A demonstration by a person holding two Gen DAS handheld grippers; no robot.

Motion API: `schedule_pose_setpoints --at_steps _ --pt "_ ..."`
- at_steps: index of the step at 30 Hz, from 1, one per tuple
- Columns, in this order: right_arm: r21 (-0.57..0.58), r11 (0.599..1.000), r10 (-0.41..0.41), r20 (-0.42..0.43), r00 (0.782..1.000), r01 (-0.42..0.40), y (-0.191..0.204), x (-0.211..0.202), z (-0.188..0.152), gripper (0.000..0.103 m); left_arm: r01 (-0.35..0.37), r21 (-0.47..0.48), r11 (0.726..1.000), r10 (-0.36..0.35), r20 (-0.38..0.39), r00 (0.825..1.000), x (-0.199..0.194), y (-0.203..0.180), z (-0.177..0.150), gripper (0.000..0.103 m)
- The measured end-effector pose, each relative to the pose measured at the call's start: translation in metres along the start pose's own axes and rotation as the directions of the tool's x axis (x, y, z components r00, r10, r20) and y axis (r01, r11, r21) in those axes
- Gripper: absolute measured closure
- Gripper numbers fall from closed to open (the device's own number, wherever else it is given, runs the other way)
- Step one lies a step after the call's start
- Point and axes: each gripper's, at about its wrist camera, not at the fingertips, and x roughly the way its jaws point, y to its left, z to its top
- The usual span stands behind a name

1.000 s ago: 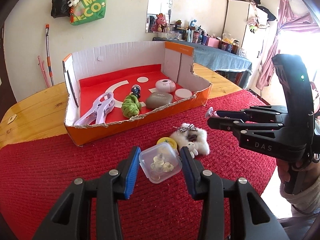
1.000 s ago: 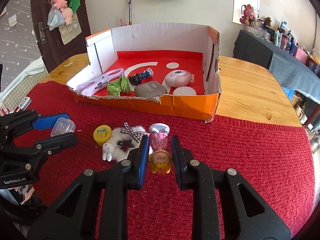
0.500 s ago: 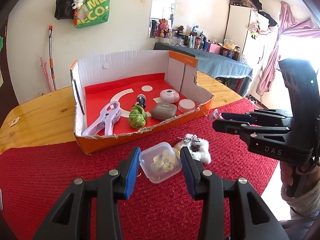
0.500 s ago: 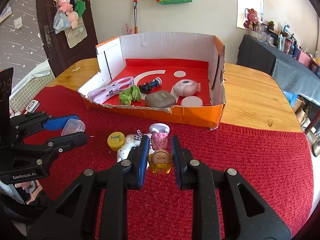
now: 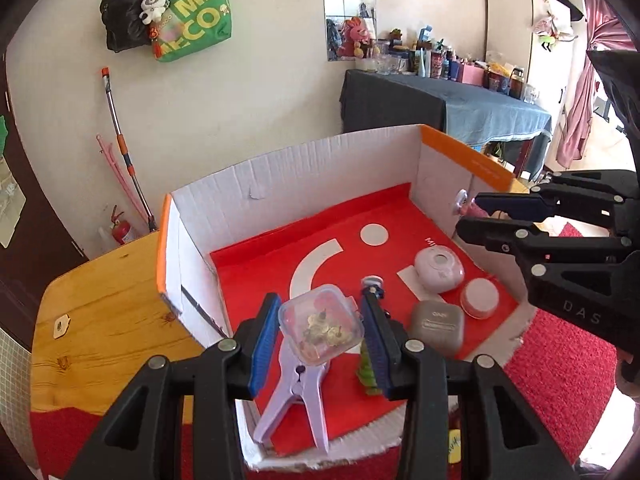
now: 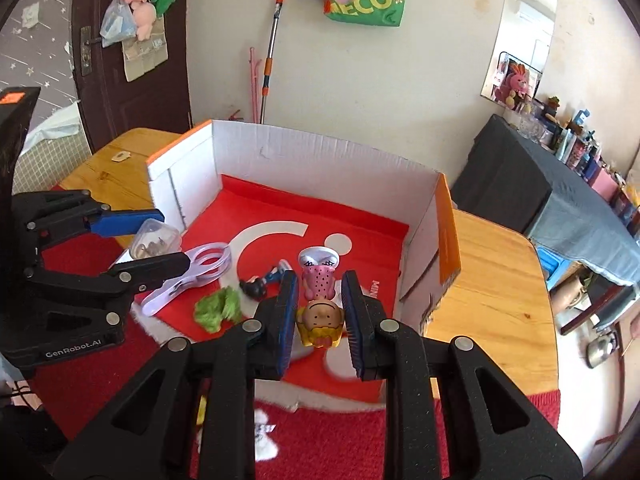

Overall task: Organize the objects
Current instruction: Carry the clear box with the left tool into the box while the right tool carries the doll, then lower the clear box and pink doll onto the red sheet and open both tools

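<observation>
The left gripper point(image 5: 320, 330) was squeezing a little clear plastic box point(image 5: 321, 327) of tiny bits, held up over the cardboard box point(image 5: 304, 172), above the purple clip point(image 5: 294, 392). It looked light, hard and smooth, so it could slip; its flat sides were the best place to pinch. The right gripper point(image 6: 319, 312) was pinching a small doll point(image 6: 320, 300) by its head, over the cardboard box too. The doll looked light and stiff.
</observation>
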Motion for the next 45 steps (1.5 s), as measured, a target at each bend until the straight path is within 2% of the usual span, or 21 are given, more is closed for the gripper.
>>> schedule_pose_setpoints --at_steps 5,9,14,20,26,30,45 --pt "-0.02 0.999 -0.048 -0.112 0.993 0.046 -0.005 0.055 0.026 0.082 -0.031 0.01 0.999 0.032 -0.089 0.996 0.042 0.006 0.019 0.06" --pt "-0.04 0.995 -0.094 -0.179 0.979 0.088 -0.004 0.086 0.031 0.082 -0.058 0.014 0.998 0.059 -0.14 0.988 0.066 0.008 0.025 0.06" --pt "-0.048 0.99 -0.139 -0.227 0.964 0.131 -0.008 0.109 0.036 0.082 -0.079 0.01 0.997 0.08 -0.199 0.977 0.089 0.011 0.03 0.06" --pt "-0.054 0.988 -0.156 -0.289 0.945 0.147 -0.011 0.131 0.036 0.082 -0.097 0.004 0.995 0.095 -0.255 0.962 0.111 0.014 0.031 0.06" --pt "-0.064 0.983 -0.186 -0.334 0.924 0.174 -0.015 0.146 0.033 0.082 -0.105 0.007 0.995 0.102 -0.3 0.948 0.124 0.016 0.027 0.06" --pt "-0.068 0.982 -0.191 -0.359 0.914 0.178 -0.018 0.153 0.028 0.082 -0.101 0.0 0.995 0.097 -0.303 0.948 0.125 0.018 0.028 0.06" --pt "-0.091 0.981 -0.195 -0.36 0.913 0.174 -0.014 0.153 0.025 0.082 -0.085 -0.014 0.996 0.077 -0.317 0.945 0.125 0.036 0.029 0.059"
